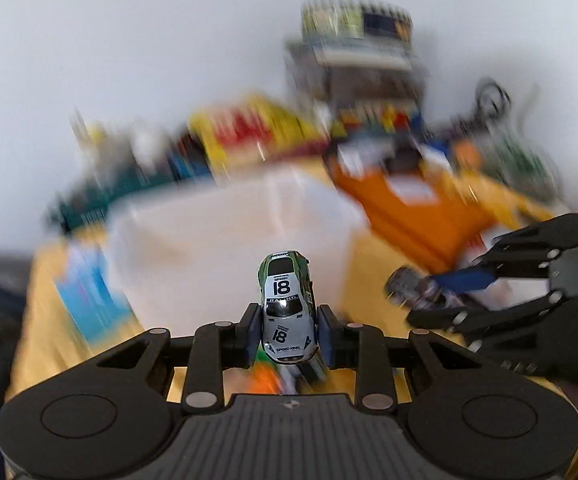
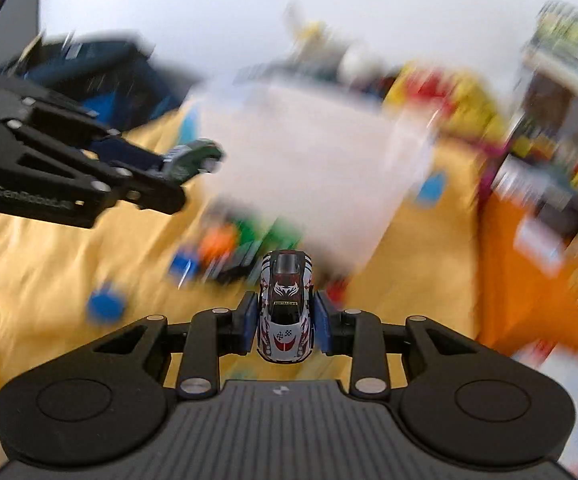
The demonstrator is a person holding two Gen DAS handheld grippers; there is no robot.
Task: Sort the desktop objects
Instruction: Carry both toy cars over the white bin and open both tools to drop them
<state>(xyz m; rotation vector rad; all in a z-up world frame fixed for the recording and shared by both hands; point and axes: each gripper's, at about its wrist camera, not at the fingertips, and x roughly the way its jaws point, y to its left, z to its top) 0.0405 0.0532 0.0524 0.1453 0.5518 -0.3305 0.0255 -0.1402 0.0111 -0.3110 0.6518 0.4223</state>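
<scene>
A wrinkled yellow cloth (image 2: 49, 280) covers the desk beneath a plain white wall (image 1: 129, 60) behind the blurred clutter

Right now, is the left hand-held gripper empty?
No, the left hand-held gripper is shut on a green and white toy car with number 18.

wall (image 1: 129, 60): plain white | yellow cloth (image 2: 49, 272): covers surface | light: bright, even
</scene>
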